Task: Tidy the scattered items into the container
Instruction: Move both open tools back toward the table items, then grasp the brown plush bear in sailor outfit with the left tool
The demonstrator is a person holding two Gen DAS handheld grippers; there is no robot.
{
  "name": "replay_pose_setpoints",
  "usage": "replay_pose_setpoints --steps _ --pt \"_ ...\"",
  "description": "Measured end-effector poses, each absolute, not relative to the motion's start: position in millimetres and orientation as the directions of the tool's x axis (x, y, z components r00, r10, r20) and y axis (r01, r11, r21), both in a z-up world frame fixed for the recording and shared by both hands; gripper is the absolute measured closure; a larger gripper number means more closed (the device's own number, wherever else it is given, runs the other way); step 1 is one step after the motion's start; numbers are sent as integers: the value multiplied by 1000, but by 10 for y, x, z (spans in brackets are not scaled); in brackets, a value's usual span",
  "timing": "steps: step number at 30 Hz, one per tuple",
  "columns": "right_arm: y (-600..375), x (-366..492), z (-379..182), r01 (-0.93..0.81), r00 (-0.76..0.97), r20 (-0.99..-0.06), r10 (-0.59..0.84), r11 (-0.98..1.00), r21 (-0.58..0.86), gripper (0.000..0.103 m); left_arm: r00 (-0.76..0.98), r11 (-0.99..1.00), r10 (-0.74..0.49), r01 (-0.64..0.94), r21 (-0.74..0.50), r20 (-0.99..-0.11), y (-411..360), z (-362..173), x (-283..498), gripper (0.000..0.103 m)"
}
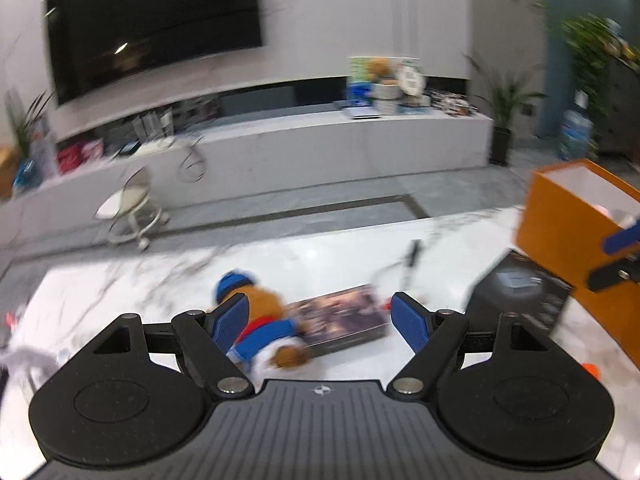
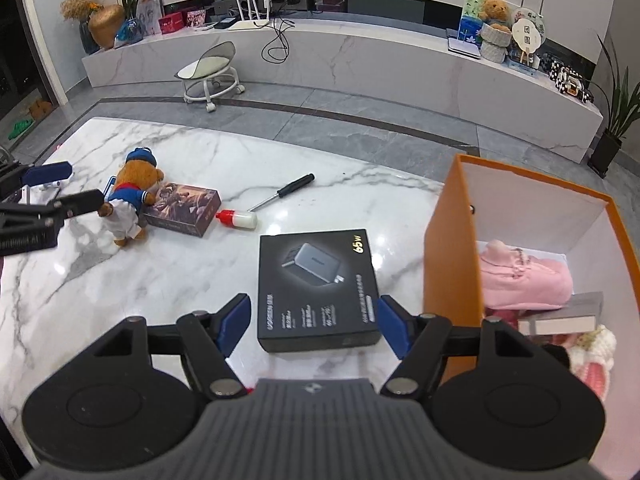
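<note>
Left gripper [image 1: 320, 322] jaws spread over teddy bear [image 1: 262, 328], blurry, contact unclear; right gripper [image 2: 314, 326] jaws released, straddling black charger box [image 2: 316, 288] beside orange box [image 2: 452, 248].

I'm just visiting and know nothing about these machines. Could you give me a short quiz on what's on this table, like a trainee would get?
1. True or false: the black charger box lies between the open right gripper's fingers.
2. Which toy leans on the picture box?
A. teddy bear
B. mallet
C. pink garment
3. Fill in: the pink garment lies inside the ___ container.

Key: 1 true; 2 A; 3 orange.
</note>
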State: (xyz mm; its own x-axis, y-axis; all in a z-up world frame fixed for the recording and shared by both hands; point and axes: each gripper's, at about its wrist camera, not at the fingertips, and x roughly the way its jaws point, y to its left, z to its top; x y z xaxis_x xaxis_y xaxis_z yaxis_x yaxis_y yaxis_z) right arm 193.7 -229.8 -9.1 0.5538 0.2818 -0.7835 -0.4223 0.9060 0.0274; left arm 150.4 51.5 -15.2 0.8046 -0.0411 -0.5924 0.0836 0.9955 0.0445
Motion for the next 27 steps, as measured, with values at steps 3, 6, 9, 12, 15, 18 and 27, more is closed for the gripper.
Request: replay_pose_setpoints --steps 3,6,9,12,15,18,27 --pt "-2215 1945 -136 -433 567 -767 300 901 32 31 787 999 -31 48 11 -617 673 -291 1577 11" --pt "-2134 1927 -170 -458 574 -747 335 888 45 32 765 999 -35 42 -4 -643 771 -400 1682 11" --pt "-2071 1913 -203 -476 581 -738 344 879 36 32 754 999 -41 52 -3 -656 855 -477 1755 11" --pt "-2038 1933 -244 -474 588 -733 342 880 31 32 745 998 -54 64 -9 -665 924 -547 1810 11" --pt "-2019 1971 -300 -468 583 -740 337 883 34 32 736 997 -80 73 -39 -672 967 -637 1858 11" --pt "-1998 1989 -371 -470 574 -747 334 882 33 32 724 995 -103 80 -64 -682 987 -719 1895 11" --pt "-1909 2084 -495 -454 583 -741 333 890 43 32 704 993 -115 72 -90 -700 1011 -846 1977 12"
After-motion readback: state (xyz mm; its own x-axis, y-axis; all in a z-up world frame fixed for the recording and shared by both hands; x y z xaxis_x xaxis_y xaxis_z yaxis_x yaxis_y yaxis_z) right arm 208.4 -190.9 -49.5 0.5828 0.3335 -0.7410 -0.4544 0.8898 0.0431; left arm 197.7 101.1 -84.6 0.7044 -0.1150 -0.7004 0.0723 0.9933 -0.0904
